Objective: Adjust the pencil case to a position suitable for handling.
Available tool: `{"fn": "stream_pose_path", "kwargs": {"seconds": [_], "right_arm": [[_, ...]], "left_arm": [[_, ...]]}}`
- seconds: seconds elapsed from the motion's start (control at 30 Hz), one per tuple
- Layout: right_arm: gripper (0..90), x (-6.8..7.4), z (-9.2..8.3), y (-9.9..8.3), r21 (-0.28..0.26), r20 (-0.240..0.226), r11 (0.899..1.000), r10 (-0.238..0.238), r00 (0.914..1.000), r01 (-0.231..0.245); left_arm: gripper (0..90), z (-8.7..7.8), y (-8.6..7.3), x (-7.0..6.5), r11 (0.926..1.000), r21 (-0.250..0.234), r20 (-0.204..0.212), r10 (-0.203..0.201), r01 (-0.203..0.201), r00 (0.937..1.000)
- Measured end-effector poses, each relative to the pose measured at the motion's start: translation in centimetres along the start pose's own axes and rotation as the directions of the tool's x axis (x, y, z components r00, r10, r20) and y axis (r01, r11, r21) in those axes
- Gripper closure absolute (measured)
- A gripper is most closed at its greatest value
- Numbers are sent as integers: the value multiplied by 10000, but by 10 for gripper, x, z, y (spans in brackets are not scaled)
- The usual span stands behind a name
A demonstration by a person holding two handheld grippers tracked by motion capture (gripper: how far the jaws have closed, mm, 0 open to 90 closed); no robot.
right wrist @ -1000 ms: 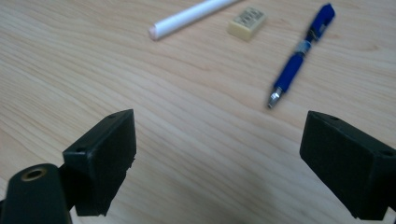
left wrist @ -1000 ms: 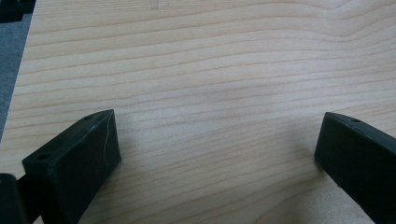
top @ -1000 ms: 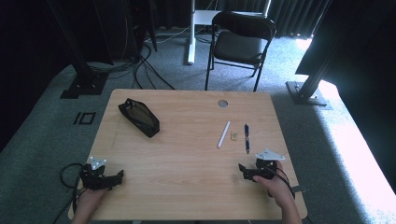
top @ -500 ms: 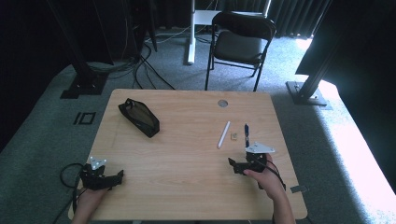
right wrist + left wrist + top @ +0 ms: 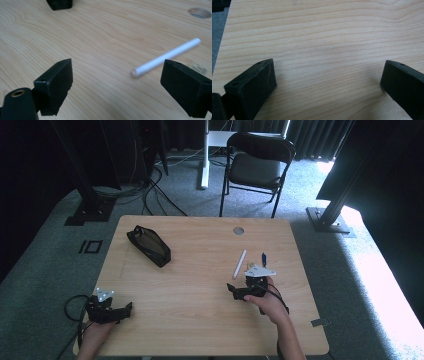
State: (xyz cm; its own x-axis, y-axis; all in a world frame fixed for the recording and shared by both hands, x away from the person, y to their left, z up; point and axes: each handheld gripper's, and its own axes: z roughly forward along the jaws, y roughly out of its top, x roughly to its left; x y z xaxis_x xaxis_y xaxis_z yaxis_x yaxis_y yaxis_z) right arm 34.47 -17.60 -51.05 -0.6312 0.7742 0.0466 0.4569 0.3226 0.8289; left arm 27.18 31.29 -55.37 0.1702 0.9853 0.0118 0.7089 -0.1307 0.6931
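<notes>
A white pen (image 5: 240,263) lies on the wooden table (image 5: 200,240), right of centre, with a dark blue pen (image 5: 263,257) just beyond it to the right. My right gripper (image 5: 233,291) is open, held low over the table just short of the white pen. In the right gripper view the white pen (image 5: 166,57) lies slantwise ahead of the open right gripper (image 5: 117,75), its near end close to the right-hand jaw. My left gripper (image 5: 126,310) rests open at the table's near left corner. The left gripper (image 5: 328,75) has bare wood between its jaws.
A black pencil case (image 5: 149,246) lies at the table's far left, its corner (image 5: 59,3) visible in the right gripper view. A round cable hole (image 5: 238,230) sits near the far edge. A folding chair (image 5: 257,165) stands behind the table.
My right gripper has moved left and away from the table's right edge, closer to the white pen. The left gripper has stayed where it was.
</notes>
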Motion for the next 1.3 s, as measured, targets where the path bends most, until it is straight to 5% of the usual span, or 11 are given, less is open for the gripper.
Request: {"fn": "stream_pose_path", "kwargs": {"seconds": [0.67,1.3], "right_arm": [[131,34,45,34,-195,-575,9976,-678,9960,667],[132,65,82,61,-303,-1298,9920,-1252,9836,1223]], "left_arm": [[4,0,0,0,10000,4,0,3,-3,10000],[4,0,0,0,10000,4,-1,2,-2,10000]]}}
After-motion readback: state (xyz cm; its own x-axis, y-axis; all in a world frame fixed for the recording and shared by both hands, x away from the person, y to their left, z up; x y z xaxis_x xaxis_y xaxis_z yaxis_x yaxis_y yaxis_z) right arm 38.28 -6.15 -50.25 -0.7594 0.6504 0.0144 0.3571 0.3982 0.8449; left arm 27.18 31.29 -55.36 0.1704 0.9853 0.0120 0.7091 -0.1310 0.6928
